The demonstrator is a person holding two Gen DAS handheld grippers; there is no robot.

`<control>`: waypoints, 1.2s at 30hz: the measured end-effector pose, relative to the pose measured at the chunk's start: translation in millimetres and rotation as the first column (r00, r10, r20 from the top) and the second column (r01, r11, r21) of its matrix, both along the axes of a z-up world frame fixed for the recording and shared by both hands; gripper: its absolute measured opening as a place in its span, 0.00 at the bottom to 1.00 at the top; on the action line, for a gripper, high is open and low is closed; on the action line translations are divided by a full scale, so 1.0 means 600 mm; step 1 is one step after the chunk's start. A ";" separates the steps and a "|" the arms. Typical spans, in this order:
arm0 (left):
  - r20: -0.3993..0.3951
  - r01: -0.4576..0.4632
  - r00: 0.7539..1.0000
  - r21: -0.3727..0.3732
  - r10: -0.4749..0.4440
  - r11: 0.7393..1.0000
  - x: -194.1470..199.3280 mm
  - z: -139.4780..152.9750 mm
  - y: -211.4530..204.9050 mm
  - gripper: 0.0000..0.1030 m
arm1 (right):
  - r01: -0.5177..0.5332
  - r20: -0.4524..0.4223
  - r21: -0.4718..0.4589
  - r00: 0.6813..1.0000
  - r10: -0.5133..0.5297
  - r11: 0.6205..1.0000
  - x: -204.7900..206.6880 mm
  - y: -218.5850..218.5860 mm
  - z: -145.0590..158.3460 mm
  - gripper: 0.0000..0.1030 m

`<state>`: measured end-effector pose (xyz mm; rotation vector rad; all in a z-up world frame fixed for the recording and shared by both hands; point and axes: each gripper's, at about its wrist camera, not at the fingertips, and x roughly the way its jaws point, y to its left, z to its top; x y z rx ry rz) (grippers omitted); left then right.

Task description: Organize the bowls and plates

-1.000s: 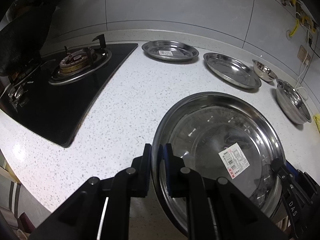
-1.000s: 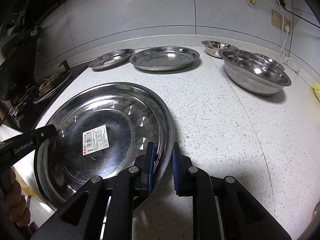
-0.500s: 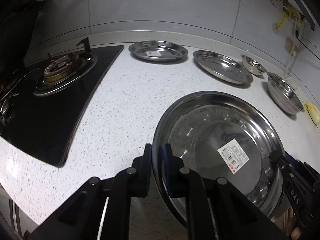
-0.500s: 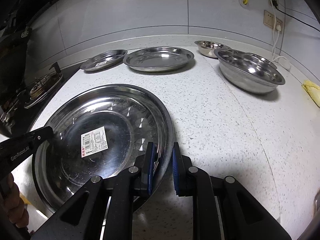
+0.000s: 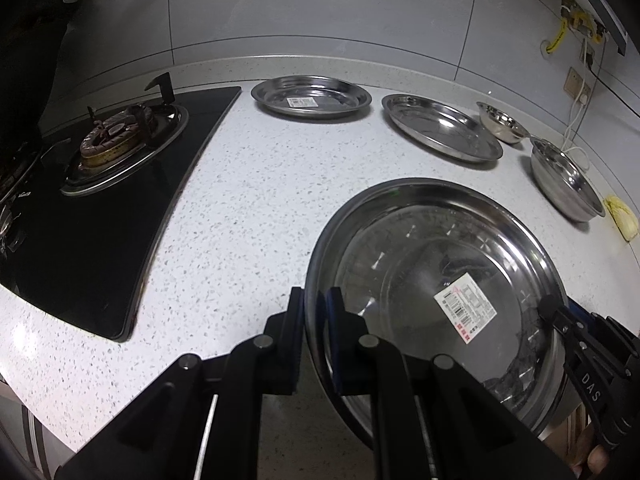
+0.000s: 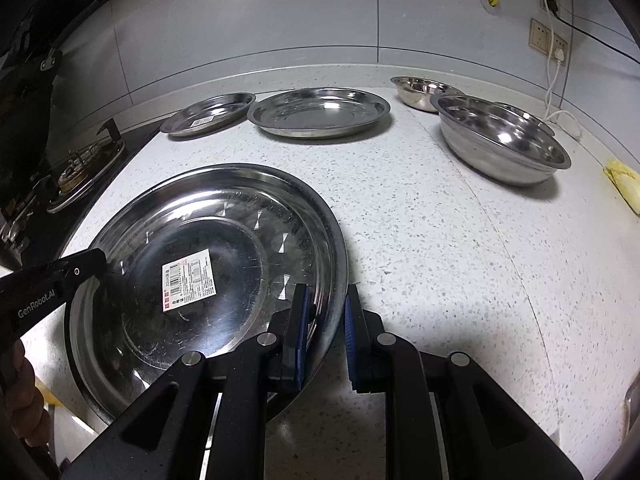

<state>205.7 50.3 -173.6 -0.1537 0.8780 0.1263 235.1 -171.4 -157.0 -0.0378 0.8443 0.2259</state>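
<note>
A large steel plate [image 5: 400, 248] with a barcode sticker is held between both grippers near the counter's front edge. My left gripper [image 5: 314, 308] is shut on its left rim. My right gripper [image 6: 326, 312] is shut on the rim of the same plate [image 6: 224, 208] on the opposite side. Each gripper shows in the other's view: the right gripper [image 5: 554, 310] and the left gripper [image 6: 94, 262]. Along the back stand a small stickered plate [image 5: 310, 98], a medium plate [image 5: 440, 126], a small bowl [image 5: 502, 122] and a large bowl [image 5: 568, 178]. I cannot tell whether the held plate touches the counter.
A black gas hob [image 5: 116, 140] fills the left of the white speckled counter [image 5: 248, 216]. A yellow cloth [image 6: 624, 180] lies at the far right, below a wall socket [image 6: 548, 42] with a white cable. A person's hand [image 6: 24, 392] holds the left gripper's handle.
The left wrist has rolled slightly, so the counter looks more level in its view. Both grippers keep the same hold on the large plate.
</note>
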 end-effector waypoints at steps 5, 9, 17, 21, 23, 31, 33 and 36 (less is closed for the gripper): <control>0.000 -0.013 1.000 -0.001 0.013 1.000 -0.006 0.001 0.000 0.10 | -0.024 -0.001 0.008 1.000 0.024 1.000 -0.001 -0.003 -0.001 0.15; -0.010 -0.028 1.000 -0.008 0.028 1.000 -0.006 0.002 0.002 0.10 | -0.038 -0.005 0.018 0.999 0.038 0.999 0.001 -0.006 -0.001 0.15; -0.002 -0.042 0.999 0.004 0.042 0.999 -0.010 0.007 0.001 0.10 | -0.059 -0.008 0.033 0.998 0.059 0.998 0.001 -0.010 -0.001 0.15; -0.004 -0.050 0.999 0.003 0.050 0.999 -0.012 0.009 0.000 0.10 | -0.066 -0.010 0.039 0.998 0.066 0.997 0.001 -0.012 -0.002 0.15; -0.003 -0.053 0.999 0.001 0.053 0.999 -0.013 0.010 0.000 0.10 | -0.069 -0.011 0.040 0.998 0.069 0.997 0.000 -0.012 -0.001 0.16; 0.002 -0.061 0.998 -0.002 0.061 0.998 -0.018 0.014 0.004 0.10 | -0.082 -0.016 0.046 0.996 0.083 0.996 -0.001 -0.015 -0.002 0.16; 0.004 -0.062 0.998 -0.004 0.062 0.998 -0.019 0.015 0.005 0.10 | -0.085 -0.016 0.045 0.996 0.085 0.995 -0.001 -0.015 -0.002 0.16; 0.005 -0.064 0.998 -0.007 0.064 0.998 -0.021 0.016 0.006 0.10 | -0.084 -0.004 0.046 0.996 0.084 0.995 -0.002 -0.017 0.002 0.22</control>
